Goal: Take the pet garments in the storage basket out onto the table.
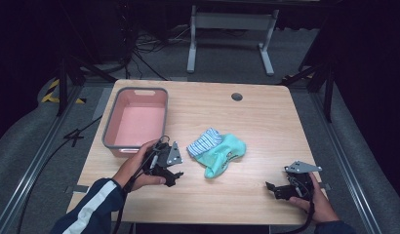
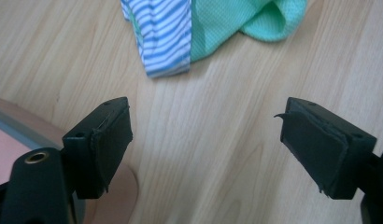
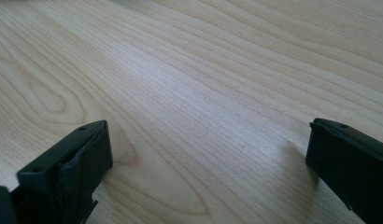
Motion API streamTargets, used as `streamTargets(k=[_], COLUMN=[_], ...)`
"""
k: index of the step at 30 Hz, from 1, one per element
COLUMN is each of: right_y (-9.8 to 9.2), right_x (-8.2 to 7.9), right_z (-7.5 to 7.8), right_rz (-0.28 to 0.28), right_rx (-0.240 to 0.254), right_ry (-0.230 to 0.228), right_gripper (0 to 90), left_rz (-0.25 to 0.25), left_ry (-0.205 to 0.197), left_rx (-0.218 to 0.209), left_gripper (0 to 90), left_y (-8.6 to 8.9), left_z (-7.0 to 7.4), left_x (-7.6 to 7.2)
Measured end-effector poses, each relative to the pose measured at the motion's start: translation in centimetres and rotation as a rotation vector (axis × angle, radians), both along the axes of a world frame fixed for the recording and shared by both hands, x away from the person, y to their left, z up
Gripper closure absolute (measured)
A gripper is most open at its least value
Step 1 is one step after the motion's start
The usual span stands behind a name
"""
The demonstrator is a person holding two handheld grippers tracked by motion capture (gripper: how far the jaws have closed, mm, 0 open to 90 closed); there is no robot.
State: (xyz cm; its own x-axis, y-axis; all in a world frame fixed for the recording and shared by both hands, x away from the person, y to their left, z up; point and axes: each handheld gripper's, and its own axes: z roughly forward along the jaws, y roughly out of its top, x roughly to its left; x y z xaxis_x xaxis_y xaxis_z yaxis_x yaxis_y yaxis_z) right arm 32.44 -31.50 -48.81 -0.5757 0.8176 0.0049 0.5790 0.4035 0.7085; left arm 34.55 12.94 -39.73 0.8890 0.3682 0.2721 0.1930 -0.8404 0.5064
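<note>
Worktop point(image 1: 266, 122): light wood grain, with a round cable port near the far edge.
Basin point(image 1: 110, 127): pink inside with a grey rim, at the far left of the worktop, nothing visible in it.
Striped cloth point(image 1: 205, 142): blue and white, lying mid-worktop, touching and partly overlapping the mint cloth.
Mint cloth point(image 1: 223, 154): crumpled green fabric just right of the striped cloth; dark print shows on it, too small to read.
Left tool point(image 1: 172, 176): held in the left hand point(image 1: 139, 168), just beside the basin's near right corner; jaws spread wide, gripping nothing, pointed toward the striped cloth in the left gripper view.
Right tool point(image 1: 272, 189): held in the right hand point(image 1: 316, 200) near the right front edge, well apart from the cloths; jaws spread wide over bare wood, gripping nothing.
Sleeve point(image 1: 93, 207): dark blue with white stripes, on the left forearm.
</note>
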Motion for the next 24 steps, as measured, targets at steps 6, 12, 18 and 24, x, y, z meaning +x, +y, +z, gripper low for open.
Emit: streamTargets(k=[6, 12, 18, 24], right_y=[0.0, 0.0, 0.0, 0.0], right_x=[0.0, 0.0, 0.0, 0.0], right_z=[0.0, 0.0, 0.0, 0.0], right_rz=[0.0, -0.001, -0.001, -0.001], right_rx=[0.0, 0.0, 0.0, 0.0], right_ry=[0.0, 0.0, 0.0, 0.0], right_gripper=[0.6, 0.6, 0.6, 0.6], left_rz=[0.016, 0.044, 0.077, 0.13], left_ry=[0.035, 0.043, 0.049, 0.037], left_rx=[-0.019, -0.011, 0.014, 0.013], left_gripper=[17.7, 17.7, 17.6, 16.9], left_y=[1.9, 4.0, 6.5, 8.6], left_z=[-1.0, -1.8, -2.9, -4.0], left_x=[-0.9, -1.5, -1.8, -1.5])
